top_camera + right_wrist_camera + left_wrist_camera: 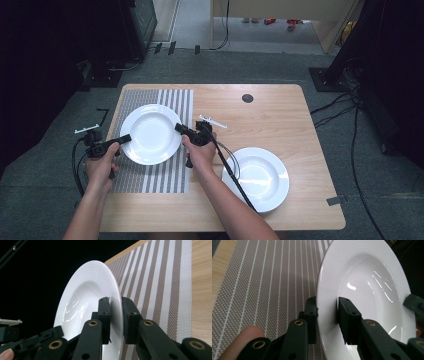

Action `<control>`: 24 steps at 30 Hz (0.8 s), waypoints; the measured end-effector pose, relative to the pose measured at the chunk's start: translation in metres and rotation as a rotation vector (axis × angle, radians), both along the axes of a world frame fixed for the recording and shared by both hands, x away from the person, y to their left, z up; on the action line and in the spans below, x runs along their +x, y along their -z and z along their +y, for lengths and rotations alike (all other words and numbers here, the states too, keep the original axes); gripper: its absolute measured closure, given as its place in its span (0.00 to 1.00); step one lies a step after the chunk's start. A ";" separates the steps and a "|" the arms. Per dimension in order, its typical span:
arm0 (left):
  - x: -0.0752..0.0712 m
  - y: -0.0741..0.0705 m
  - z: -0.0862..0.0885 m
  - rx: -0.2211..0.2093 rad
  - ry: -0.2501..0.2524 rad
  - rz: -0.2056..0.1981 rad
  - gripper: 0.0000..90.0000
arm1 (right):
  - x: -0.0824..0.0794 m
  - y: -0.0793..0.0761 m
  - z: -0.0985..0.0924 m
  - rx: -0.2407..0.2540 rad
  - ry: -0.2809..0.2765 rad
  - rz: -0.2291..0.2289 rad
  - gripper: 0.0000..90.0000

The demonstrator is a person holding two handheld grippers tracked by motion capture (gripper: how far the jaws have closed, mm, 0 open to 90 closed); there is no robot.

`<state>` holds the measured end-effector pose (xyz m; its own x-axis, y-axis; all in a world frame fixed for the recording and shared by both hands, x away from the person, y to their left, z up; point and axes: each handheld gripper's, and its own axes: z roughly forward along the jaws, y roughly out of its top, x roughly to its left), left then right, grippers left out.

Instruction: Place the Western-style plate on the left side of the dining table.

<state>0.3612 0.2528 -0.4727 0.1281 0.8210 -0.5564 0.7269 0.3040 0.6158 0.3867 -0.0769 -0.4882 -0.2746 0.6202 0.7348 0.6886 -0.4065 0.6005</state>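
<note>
Clamping white plate [150, 134] rim, left claw [126, 138], right claw [180, 128] opposite.

A wooden table [280, 115] stands on grey carpet. On its left half lies a striped mat [165, 175], and a white plate [261, 177] sits near the right front corner. A dark round cap [247, 98] is set near the far edge.
</note>
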 end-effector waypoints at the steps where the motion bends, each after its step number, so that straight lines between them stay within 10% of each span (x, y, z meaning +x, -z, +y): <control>1: 0.003 0.001 0.000 0.006 -0.001 0.000 0.79 | 0.000 0.000 0.000 0.000 0.000 0.000 0.90; 24: 0.050 0.014 0.000 0.134 -0.063 0.079 0.75 | 0.040 0.026 0.020 -0.015 0.049 0.123 0.88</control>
<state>0.4108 0.2525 -0.4864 0.0342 0.8933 -0.4481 0.7564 0.2699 0.5958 0.4271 -0.0565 -0.5143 -0.1517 0.6420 0.7515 0.7371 -0.4331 0.5188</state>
